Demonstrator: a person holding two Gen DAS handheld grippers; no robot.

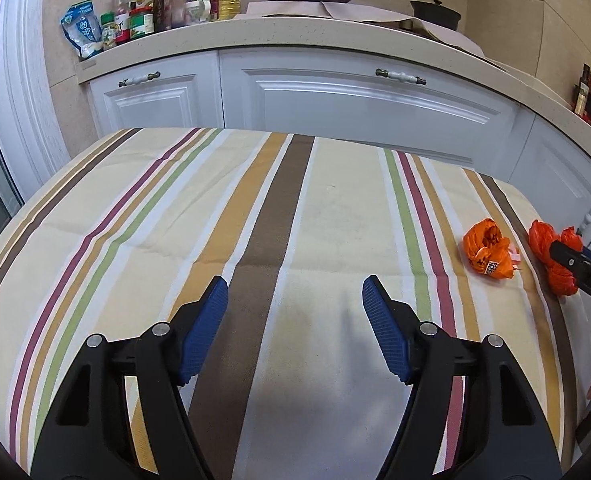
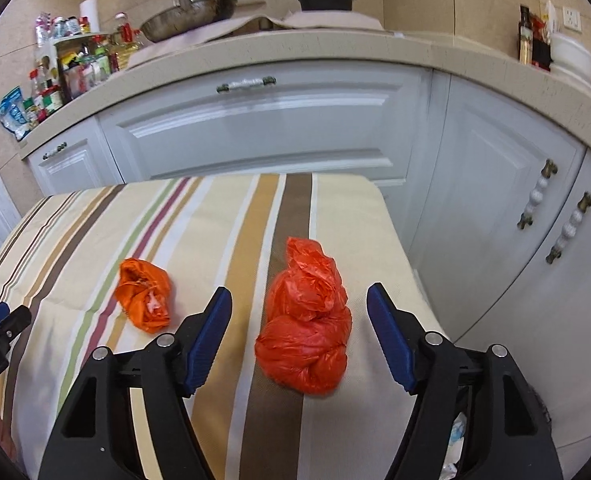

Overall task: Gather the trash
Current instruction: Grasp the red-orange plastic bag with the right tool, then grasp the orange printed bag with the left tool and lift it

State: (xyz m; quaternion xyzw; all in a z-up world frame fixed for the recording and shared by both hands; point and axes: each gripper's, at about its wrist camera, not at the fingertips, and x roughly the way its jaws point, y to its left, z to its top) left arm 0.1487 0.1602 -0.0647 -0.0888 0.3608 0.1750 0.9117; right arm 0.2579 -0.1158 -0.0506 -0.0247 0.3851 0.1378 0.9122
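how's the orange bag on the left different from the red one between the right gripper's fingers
The red bag is bigger and taller, with a twisted tail rising at its far end; the orange bag is a smaller, rounder wad.
The red bag lies on the brown stripe inside the open right gripper, untouched by its pads; the orange bag sits apart, nearer the green and maroon stripes.
The orange bag shows printed marks in the left wrist view; the red looks plain.
Both are crumpled plastic on the striped tablecloth.

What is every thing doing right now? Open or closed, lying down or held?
left gripper: open, nothing between its jaws.
right gripper: open, jaws either side of the red bag, not pressing it.
red bag: crumpled, lying on the tablecloth.
orange bag: scrunched up, lying loose, not held.
tablecloth: spread flat on the table.
black pot: lid on.
cabinet doors: shut.
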